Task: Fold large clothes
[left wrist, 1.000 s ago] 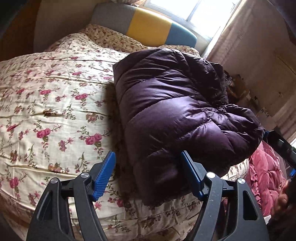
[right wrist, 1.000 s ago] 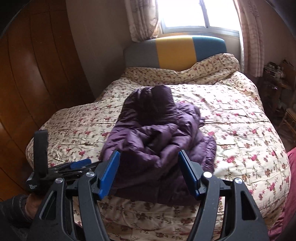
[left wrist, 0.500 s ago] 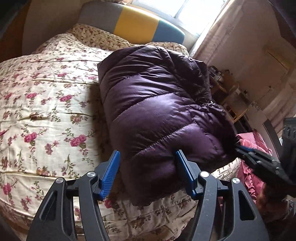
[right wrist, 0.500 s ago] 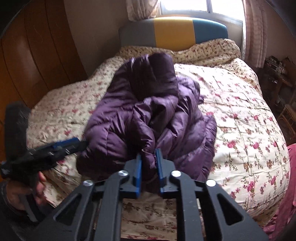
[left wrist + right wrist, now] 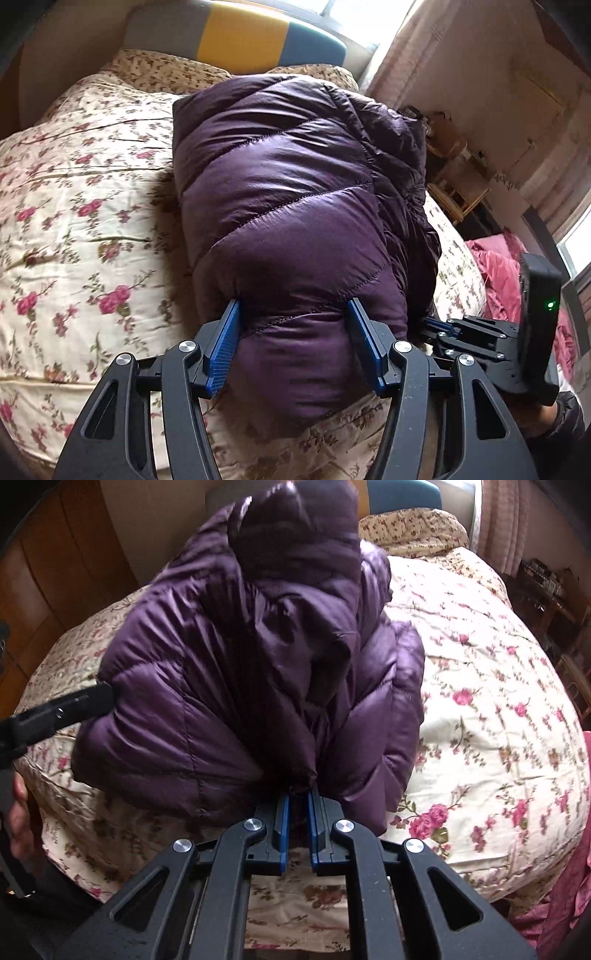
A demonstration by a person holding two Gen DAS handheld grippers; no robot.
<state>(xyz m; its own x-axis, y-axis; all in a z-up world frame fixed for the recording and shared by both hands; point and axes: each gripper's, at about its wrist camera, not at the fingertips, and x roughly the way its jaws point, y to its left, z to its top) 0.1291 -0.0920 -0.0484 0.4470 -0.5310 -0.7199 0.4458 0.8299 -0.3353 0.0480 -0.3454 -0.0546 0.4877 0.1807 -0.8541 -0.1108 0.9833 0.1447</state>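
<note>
The right gripper [image 5: 298,805] is pinching a fold of the purple puffer jacket [image 5: 240,672] at its near edge; the left gripper [image 5: 293,341] is squeezing the jacket's padded near corner between 2 blue pads. The jacket is lying bunched on the floral bedspread [image 5: 74,206], with the striped headboard [image 5: 243,35] behind

Glossy purple quilted jacket [image 5: 295,206] on a cream bedspread [image 5: 85,206] with pink roses; behind it, a grey-yellow-teal headboard [image 5: 240,35].

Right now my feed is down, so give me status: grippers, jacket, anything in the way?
Right gripper shut on purple jacket hem. Left gripper straddles its near fold, pads pressing in. Jacket bundled on floral bedspread. Nothing in the way.
</note>
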